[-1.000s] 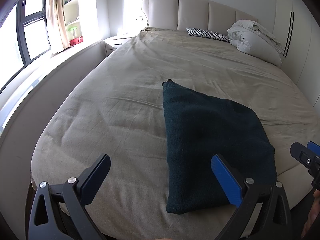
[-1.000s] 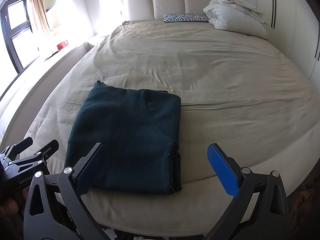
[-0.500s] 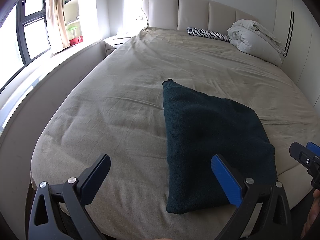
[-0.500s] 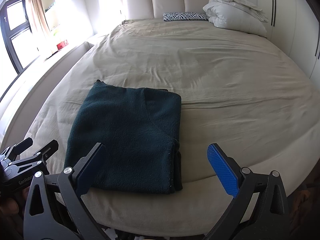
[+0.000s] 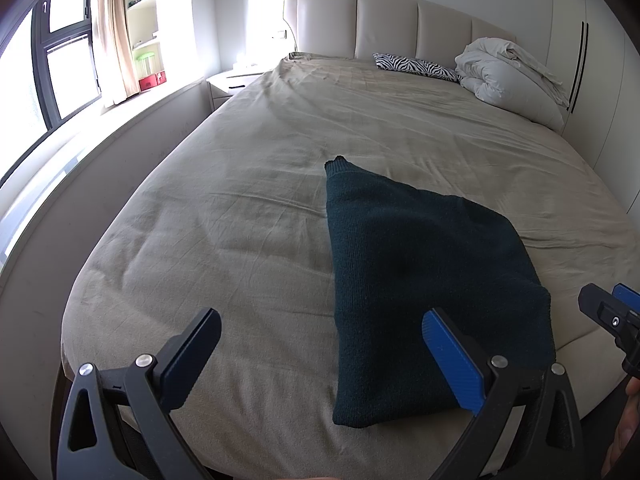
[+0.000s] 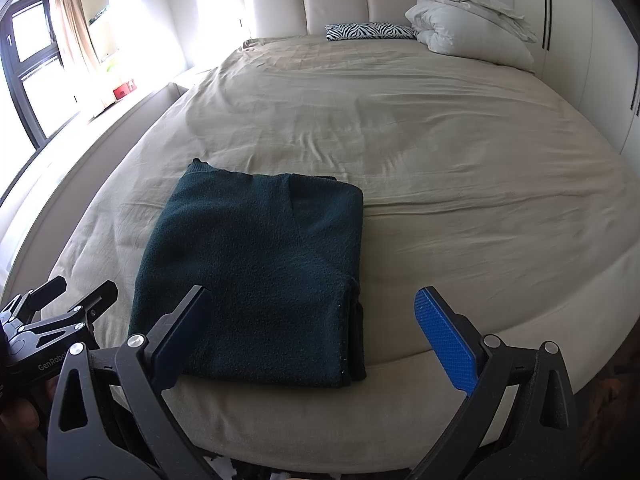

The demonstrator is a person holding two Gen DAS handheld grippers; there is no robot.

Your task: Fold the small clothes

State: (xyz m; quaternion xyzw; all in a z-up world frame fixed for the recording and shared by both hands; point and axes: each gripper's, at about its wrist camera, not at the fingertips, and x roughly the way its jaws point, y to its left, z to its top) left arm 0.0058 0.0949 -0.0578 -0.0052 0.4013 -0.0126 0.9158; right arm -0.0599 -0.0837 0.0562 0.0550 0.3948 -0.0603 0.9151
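A dark green knit sweater (image 5: 424, 276) lies folded into a neat rectangle near the foot edge of the beige bed (image 5: 248, 216); it also shows in the right wrist view (image 6: 260, 272). My left gripper (image 5: 320, 360) is open and empty, held above the bed's foot edge just left of the sweater. My right gripper (image 6: 312, 336) is open and empty, held over the sweater's near right corner without touching it. The left gripper also shows at the lower left of the right wrist view (image 6: 60, 304).
A zebra-print pillow (image 5: 416, 66) and a bundled white duvet (image 5: 512, 76) lie by the padded headboard (image 5: 392, 28). A low ledge (image 5: 120, 128) and window run along the left. A nightstand (image 5: 228, 84) stands at the far left corner. A wall (image 6: 600, 40) is on the right.
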